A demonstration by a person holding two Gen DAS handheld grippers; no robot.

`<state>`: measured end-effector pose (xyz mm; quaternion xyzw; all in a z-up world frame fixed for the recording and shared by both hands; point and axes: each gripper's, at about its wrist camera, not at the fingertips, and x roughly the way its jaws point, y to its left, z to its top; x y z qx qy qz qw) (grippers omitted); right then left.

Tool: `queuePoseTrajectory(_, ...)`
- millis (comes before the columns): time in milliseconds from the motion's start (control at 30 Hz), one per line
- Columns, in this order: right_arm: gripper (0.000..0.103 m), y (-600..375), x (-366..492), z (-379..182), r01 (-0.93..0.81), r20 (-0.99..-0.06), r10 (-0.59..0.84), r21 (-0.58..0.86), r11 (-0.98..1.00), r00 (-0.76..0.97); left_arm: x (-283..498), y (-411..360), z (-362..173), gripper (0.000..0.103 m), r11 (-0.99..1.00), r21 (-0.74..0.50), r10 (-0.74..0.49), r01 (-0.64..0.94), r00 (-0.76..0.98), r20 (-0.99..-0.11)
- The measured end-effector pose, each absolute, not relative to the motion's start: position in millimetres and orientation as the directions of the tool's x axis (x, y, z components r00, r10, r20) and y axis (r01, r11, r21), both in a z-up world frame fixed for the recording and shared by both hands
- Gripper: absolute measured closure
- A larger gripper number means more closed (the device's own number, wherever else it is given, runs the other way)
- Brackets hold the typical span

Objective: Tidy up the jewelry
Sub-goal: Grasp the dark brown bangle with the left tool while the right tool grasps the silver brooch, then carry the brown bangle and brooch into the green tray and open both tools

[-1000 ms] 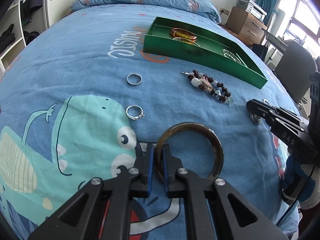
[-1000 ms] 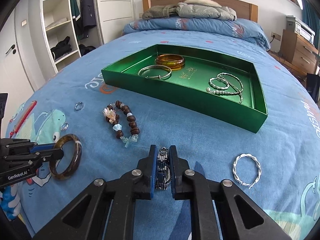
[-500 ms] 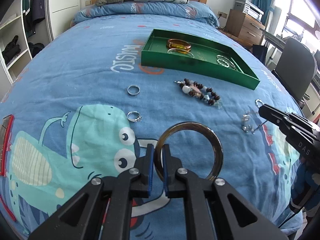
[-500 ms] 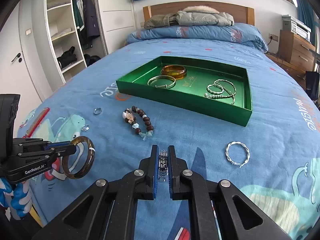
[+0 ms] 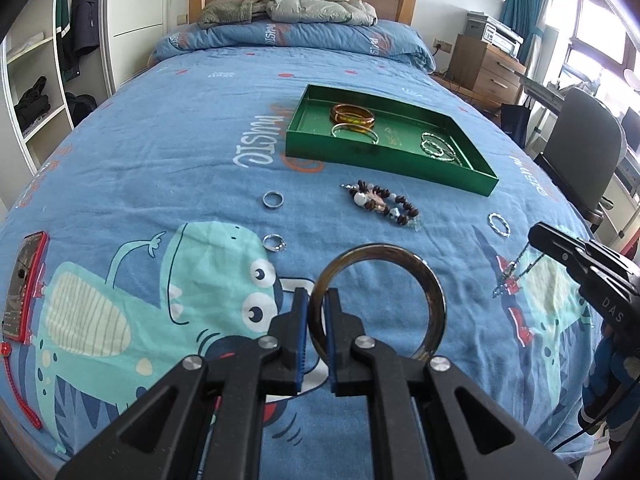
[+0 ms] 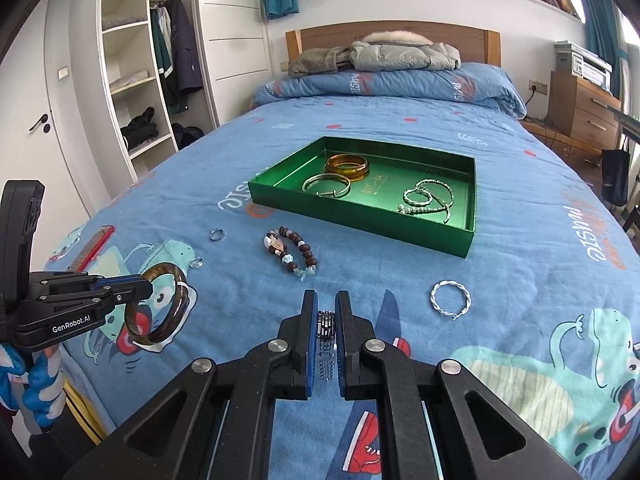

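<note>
Two rings (image 5: 273, 200), bead bracelet (image 5: 384, 202) before tray (image 5: 384, 160).

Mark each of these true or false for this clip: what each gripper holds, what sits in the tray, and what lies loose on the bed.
1. The left gripper is shut on a dark bangle. True.
2. The right gripper is open with nothing in it. False: it is shut on a metal link bracelet.
3. The green tray holds an amber bangle. True.
4. The beaded bracelet lies inside the tray. False: it lies on the bedspread in front of the tray.
5. A twisted silver bangle lies on the bedspread. True.
</note>
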<state>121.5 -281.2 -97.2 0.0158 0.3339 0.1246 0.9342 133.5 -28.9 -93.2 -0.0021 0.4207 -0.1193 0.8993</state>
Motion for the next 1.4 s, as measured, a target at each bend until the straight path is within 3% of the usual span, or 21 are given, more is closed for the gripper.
queuePoseTrajectory(367, 0.095, -284, 129, -69, -0.220, -0.592, 0.220, 0.074, 0.973, 0.775, 158, -39, -69, 0.096, 0.964, -0.121, -0.249, 0.237, 0.641, -0.726)
queuePoseTrajectory(800, 0.095, -307, 227, -40, -0.190, -0.542, 0.174, 0.027, 0.981, 0.822, 280, -99, -52, 0.096, 0.955, -0.133, -0.279, 0.264, 0.655, -0.703)
queuePoseTrajectory(1033, 0.095, -323, 283, -63, -0.157, -0.571, 0.143, 0.025, 0.987, 0.808, 337, -144, -82, 0.096, 0.955, -0.085, -0.251, 0.283, 0.624, -0.740)
queuePoseTrajectory(1400, 0.095, -344, 314, -122, -0.094, -0.658, 0.117, 0.069, 0.993, 0.744, 357, -172, -114, 0.095, 0.952, -0.039, -0.221, 0.303, 0.594, -0.774)
